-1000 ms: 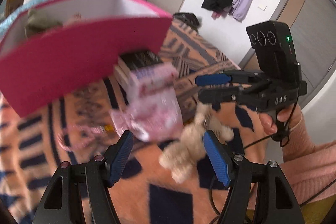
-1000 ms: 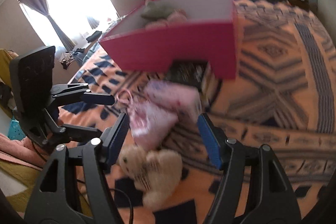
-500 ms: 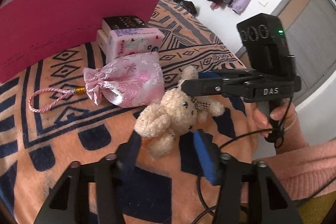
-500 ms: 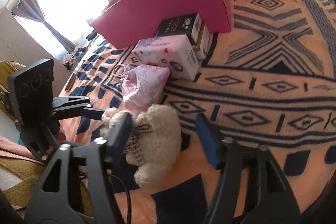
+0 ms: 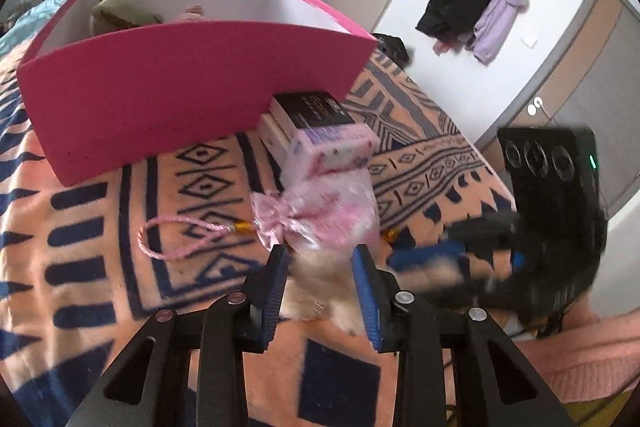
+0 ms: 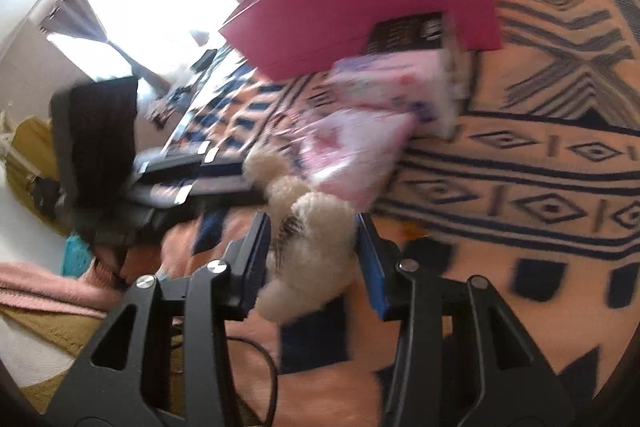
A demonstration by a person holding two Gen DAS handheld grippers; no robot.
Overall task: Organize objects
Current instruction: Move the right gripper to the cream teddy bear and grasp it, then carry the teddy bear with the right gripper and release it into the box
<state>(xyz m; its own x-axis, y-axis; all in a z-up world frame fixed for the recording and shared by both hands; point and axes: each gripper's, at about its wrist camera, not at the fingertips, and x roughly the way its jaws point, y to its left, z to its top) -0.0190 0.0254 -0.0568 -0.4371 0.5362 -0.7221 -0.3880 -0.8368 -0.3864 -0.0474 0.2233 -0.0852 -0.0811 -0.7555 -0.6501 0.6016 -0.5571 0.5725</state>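
Note:
A cream teddy bear (image 6: 310,247) lies on the patterned bedspread and sits between the fingers of both grippers. My left gripper (image 5: 322,267) is closed around its lower part (image 5: 320,287). My right gripper (image 6: 314,245) is closed around its body. A pink satin pouch (image 5: 332,215) with a cord lies just beyond the bear. Behind it are a pink tissue pack (image 5: 332,151) and a black box (image 5: 312,109). A large pink box (image 5: 180,75) stands further back with soft toys inside.
The orange and navy bedspread (image 5: 100,247) covers the bed. The bed's edge runs at the right of the left wrist view (image 5: 492,179). Coats (image 5: 476,11) hang on the far wall. A bright window (image 6: 160,15) is at the left in the right wrist view.
Both grippers have narrowed around the teddy bear, which now sits between both pairs of fingers. Both views have shifted and are blurred with motion.

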